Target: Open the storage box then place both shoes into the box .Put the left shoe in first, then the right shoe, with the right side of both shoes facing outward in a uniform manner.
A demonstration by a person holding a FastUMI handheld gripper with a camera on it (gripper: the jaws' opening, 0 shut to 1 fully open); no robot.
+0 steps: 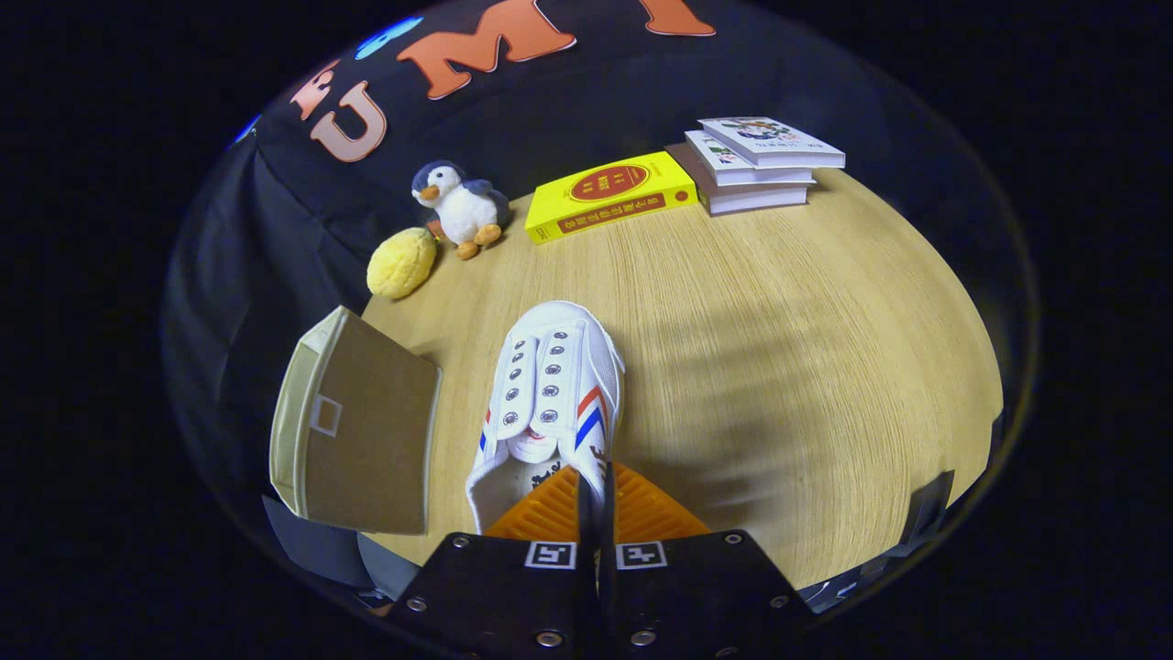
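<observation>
On the wooden counter (779,348), the white canvas shoe (550,394) lies at 12 o'clock of the closed jaws, which pinch its collar; the beige fabric storage box (357,431) sits at 9 o'clock of it.

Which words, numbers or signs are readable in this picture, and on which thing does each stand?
None can be read.
Yellow book: cover and spine print, too blurred to read.
Stacked books: cover print, too small.
White shoe: dark insole print, unreadable.
Storage box: label window, blank.
Gripper, shut on the shoe's side: square markers, no words.

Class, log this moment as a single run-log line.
tool: shut on shoe collar | box: beside shoe, lid shut | table: penguin, books beyond
</observation>
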